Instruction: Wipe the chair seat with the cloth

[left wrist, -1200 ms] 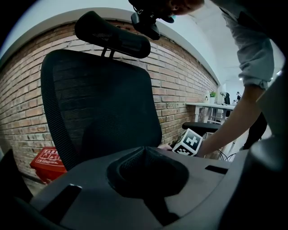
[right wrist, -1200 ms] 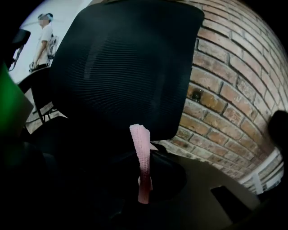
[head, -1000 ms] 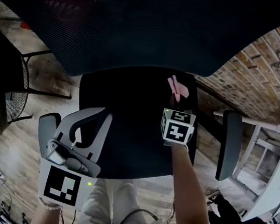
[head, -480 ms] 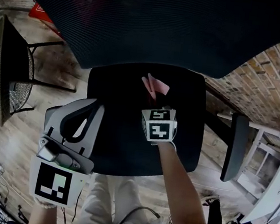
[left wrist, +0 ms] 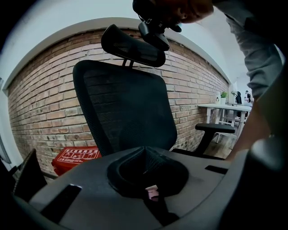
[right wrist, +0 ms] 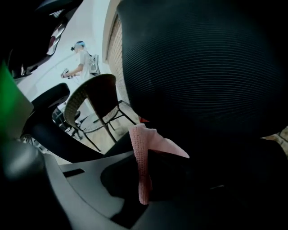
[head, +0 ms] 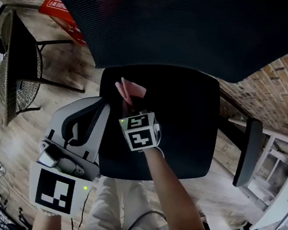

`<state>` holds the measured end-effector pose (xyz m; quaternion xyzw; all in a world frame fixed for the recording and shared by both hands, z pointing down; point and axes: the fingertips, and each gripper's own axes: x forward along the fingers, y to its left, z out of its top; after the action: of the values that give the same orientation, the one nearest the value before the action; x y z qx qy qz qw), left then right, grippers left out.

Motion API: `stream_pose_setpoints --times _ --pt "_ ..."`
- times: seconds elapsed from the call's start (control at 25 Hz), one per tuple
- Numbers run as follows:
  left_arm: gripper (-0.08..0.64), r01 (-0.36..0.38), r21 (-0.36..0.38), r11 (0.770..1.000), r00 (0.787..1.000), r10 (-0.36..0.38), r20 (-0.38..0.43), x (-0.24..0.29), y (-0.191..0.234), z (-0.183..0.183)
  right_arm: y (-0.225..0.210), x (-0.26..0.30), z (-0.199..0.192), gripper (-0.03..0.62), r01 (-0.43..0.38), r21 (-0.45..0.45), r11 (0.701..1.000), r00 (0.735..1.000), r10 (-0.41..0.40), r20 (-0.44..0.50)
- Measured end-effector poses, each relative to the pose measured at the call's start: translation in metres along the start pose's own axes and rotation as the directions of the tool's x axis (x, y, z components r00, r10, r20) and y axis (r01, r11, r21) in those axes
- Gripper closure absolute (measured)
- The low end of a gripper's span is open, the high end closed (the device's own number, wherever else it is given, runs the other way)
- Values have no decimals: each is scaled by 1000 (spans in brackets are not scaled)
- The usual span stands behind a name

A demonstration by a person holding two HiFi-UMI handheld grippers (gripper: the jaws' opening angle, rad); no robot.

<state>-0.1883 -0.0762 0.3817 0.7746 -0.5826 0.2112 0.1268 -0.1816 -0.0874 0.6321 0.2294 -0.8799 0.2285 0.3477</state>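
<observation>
Gripping cloth [head: 130, 90] in right tool [head: 130, 106], cloth protruding, over chair seat [head: 185, 122]

Head camera looks down; all share chair [head: 179, 126].

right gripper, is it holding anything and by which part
The right gripper pinches the pink cloth by one end; the rest sticks out past the jaws.

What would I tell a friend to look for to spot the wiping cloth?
Find the big black office chair in the middle. Near the left edge of its seat, the right hand-held gripper pinches a small cloth. It is the only pale pink thing against all that black.
</observation>
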Motion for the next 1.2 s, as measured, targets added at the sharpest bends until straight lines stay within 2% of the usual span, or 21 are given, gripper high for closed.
stream_pose_setpoints --times 0.2,0.56,0.88,1.2 --pt "541 -2 9 1000 1000 2 -1 -2 2 1 25 4 -3 540 -43 -7 999 999 43 -7" --pt "541 26 11 1000 1000 -26 -1 2 -9 -2 4 -6 -17 539 16 22 1000 1000 -16 -9" --pt "541 83 16 996 997 -83 1 12 -36 1 -51 -40 -39 540 163 106 981 987 -163 -2" --pt "541 154 44 987 988 -155 -1 30 -70 7 -121 -90 -77 540 324 195 926 945 -326 -25"
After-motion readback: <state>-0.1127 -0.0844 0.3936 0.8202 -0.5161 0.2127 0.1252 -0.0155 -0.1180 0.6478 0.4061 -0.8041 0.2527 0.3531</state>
